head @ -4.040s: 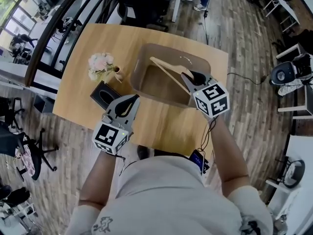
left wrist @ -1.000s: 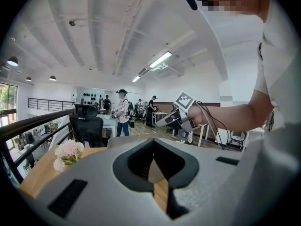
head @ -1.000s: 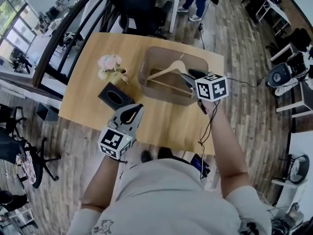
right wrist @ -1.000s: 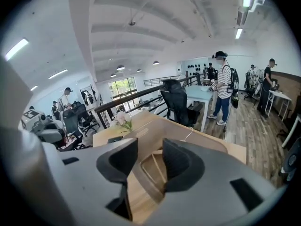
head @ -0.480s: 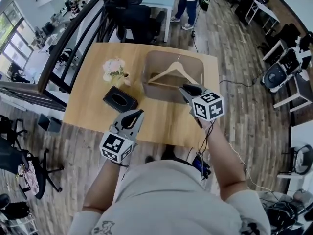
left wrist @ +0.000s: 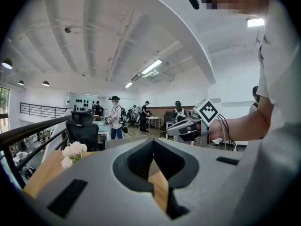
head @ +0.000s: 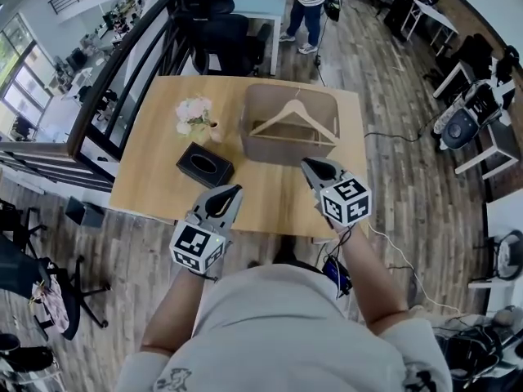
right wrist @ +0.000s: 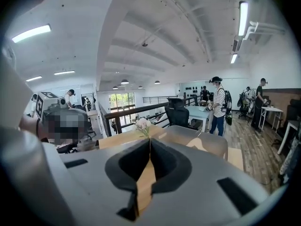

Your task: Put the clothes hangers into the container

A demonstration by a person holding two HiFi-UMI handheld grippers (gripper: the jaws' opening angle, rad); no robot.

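Observation:
A wooden clothes hanger [head: 292, 119] lies inside the translucent brown container [head: 253, 141] at the far middle of the wooden table [head: 155, 188]. My right gripper [head: 306, 164] hovers over the table's near edge, short of the container. Its jaws are closing and meet tip to tip with nothing between them, as the right gripper view [right wrist: 149, 141] shows. My left gripper [head: 234, 190] hangs over the near edge to the left, shut and empty, its jaws touching in the left gripper view [left wrist: 153, 144]. The container [right wrist: 209, 142] stands ahead of the right gripper.
A small vase of pale flowers [head: 194, 111] and a black tissue box [head: 204, 167] sit left of the container. Black office chairs [head: 233, 35] stand beyond the table's far edge, and a person [head: 306, 2] stands farther back. A railing [head: 122, 72] runs along the left.
My right gripper drew back from the container toward the table's near edge and its jaws went from open to shut. The hanger stays in the container. The left gripper barely moved.

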